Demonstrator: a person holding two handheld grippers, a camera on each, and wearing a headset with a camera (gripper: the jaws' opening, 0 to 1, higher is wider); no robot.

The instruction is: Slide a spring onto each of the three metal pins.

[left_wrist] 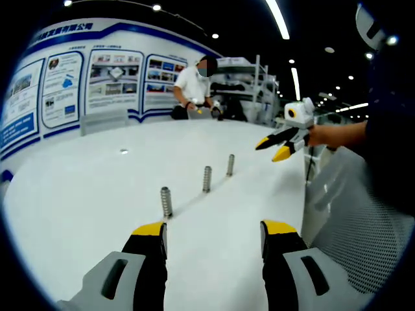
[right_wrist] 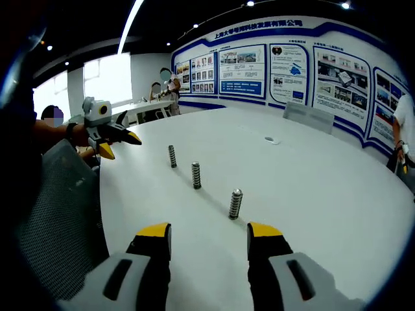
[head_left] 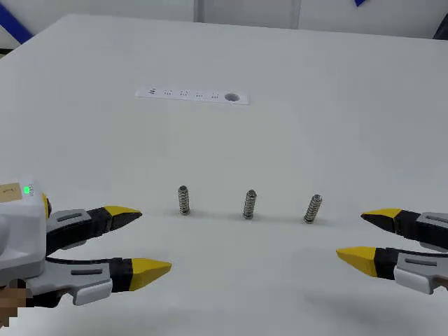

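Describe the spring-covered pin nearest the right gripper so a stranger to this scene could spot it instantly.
On the white table, in front of the long white power strip, three spring-covered pins stand in a row between the left gripper and the right gripper. The end pin is closest to the right gripper, and it seems to lean more than the middle pin or far pin.
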